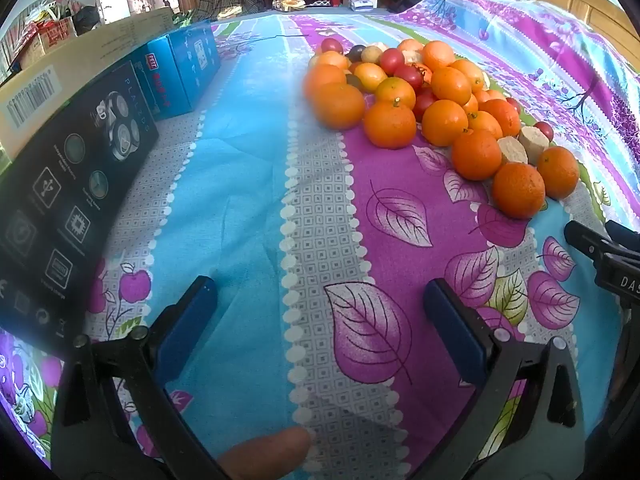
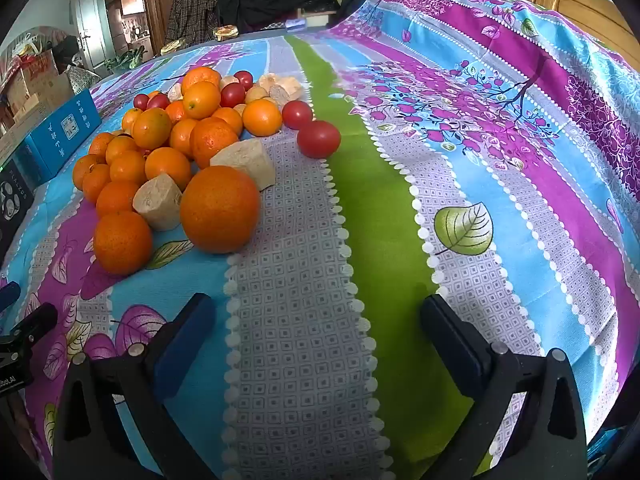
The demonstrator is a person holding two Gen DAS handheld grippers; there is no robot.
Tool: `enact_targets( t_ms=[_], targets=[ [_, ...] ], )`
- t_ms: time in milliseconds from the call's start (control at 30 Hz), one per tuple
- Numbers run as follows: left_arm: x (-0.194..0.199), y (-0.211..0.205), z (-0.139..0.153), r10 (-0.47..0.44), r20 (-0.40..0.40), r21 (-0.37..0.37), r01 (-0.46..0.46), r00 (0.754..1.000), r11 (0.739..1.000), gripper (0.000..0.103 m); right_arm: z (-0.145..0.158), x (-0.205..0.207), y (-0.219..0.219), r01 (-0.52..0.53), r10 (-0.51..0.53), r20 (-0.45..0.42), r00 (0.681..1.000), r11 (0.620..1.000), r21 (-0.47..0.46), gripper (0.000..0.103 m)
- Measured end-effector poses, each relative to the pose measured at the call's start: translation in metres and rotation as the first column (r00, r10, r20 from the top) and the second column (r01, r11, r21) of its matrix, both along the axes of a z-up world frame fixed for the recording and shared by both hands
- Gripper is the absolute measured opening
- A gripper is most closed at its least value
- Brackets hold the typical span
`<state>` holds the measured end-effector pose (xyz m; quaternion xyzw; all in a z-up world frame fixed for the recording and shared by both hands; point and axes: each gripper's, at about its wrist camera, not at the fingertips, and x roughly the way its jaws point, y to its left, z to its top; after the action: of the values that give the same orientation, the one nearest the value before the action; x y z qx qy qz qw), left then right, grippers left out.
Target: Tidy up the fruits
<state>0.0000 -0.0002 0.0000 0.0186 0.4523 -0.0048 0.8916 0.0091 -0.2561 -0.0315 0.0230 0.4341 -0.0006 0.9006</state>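
Observation:
A pile of fruit (image 1: pixel 424 108) lies on the patterned cloth (image 1: pixel 248 184): several oranges, red tomatoes and pale beige chunks. In the right wrist view the pile (image 2: pixel 176 148) sits to the upper left, with a large orange (image 2: pixel 220 209) nearest and two tomatoes (image 2: pixel 318 138) at its right edge. My left gripper (image 1: pixel 320 308) is open and empty, well short of the pile. My right gripper (image 2: pixel 316 320) is open and empty, just below and right of the large orange. The right gripper also shows in the left wrist view (image 1: pixel 604 248) at the right edge.
A black box (image 1: pixel 68 188) and blue boxes (image 1: pixel 180 68) stand along the left. A cardboard box (image 1: pixel 60 68) is behind them. The cloth rises in a fold at the right (image 2: pixel 540 92). Clothes and furniture stand at the back.

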Motion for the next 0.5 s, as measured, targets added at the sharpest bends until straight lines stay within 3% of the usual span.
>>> enact_targets(
  t_ms=[500],
  targets=[
    [0.0004, 0.0018, 0.0002, 0.000, -0.002, 0.001, 0.000, 1.000, 1.000, 0.103, 0.0000, 0.0000, 0.0001, 0.000, 0.000, -0.002, 1.000, 1.000, -0.001, 0.103]
  ],
)
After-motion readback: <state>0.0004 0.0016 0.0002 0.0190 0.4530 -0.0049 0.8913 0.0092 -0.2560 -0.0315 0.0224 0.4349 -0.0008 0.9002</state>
